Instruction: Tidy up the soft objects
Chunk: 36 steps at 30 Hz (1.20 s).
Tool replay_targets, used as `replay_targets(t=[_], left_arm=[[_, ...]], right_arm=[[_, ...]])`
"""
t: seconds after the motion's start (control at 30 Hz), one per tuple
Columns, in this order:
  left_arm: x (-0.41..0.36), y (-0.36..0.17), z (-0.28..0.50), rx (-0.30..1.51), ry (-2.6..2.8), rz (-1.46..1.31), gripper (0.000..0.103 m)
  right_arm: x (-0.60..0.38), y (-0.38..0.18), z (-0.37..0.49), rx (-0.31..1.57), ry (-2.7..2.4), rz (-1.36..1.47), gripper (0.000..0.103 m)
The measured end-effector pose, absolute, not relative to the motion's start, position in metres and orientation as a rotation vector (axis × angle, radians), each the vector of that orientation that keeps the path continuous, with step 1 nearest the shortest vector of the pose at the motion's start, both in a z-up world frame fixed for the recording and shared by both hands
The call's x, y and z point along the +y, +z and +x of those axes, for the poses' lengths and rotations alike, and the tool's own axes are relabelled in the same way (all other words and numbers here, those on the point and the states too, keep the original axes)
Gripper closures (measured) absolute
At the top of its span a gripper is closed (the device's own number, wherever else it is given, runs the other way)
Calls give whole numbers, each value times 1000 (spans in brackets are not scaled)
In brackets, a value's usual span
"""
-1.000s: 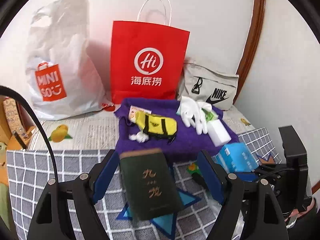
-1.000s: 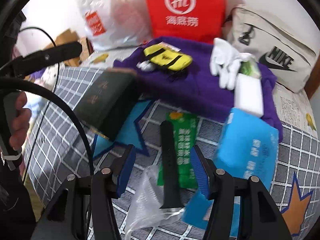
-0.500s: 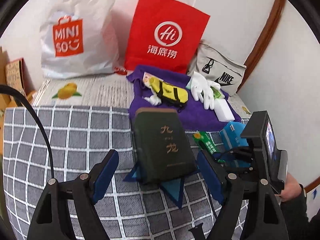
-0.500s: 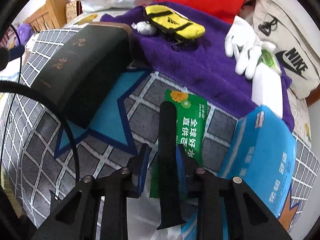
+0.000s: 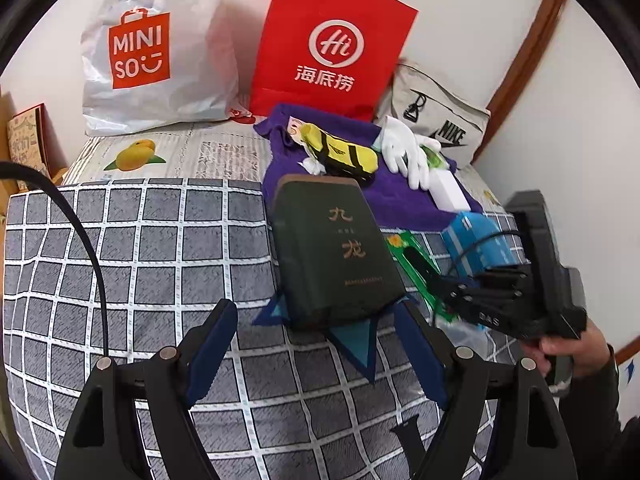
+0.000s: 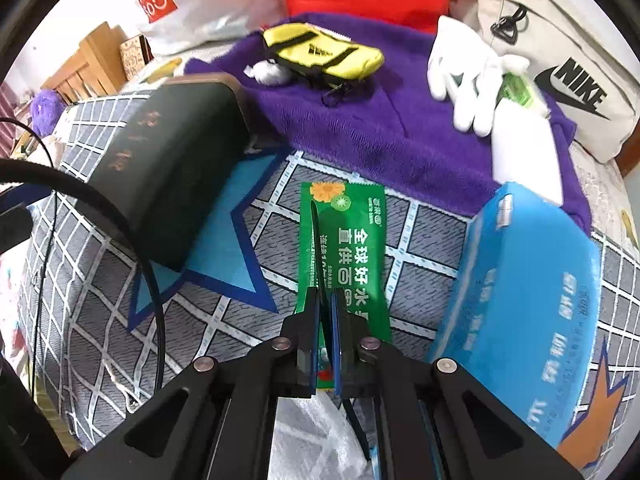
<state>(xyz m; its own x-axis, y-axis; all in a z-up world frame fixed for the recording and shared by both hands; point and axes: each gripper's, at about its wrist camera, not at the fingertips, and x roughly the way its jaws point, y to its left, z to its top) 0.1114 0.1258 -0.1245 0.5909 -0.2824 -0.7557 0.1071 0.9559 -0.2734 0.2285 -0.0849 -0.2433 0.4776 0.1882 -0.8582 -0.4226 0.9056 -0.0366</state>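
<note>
— Where's the black strap (image 6: 316, 240)?
— On the green packet (image 6: 356, 240). My right claw (image 6: 325, 308) is pinched shut on it. My left claw (image 5: 316, 344) is wide open, empty.
— Worries?
— The thin strap might slip out, or the packet might lift too.

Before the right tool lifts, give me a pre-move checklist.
1. Right tool shut on the black strap: ok.
2. Green packet under the strap free of the pads: cannot tell, since it lies directly beneath the grip.
3. Left tool open with nothing between its pads: ok.
4. Dark green case apart from the right tool: ok.
5. Blue pack not touching the right tool: ok, though it sits close beside it.
</note>
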Motion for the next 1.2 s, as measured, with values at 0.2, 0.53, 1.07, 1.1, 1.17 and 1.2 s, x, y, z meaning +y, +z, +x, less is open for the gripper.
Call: replay_targets(t=[0.2,0.53,1.07,1.1,1.17,1.2], left_arm=[[122,-126,100,916,-246,-184,23],[87,-136,68,1011,-281,-99,23],[4,-186,15,1124,-260,93,23],[2,-190,15,1127,-234,124,23],[4,-195,14,1132,-180,174,22],[11,-195,11,1127,-187,155,21]], right_arm=[[-82,-239,228,981,396,-268,100],[-98,-195,194,853,422,-163,100],[-136,-168,120,714,408,-101,100],[-138,-168,117,711,407,-94,100],[-142,-170,109,710,405,-86,100],[-143,-171,106,708,403,-87,100]])
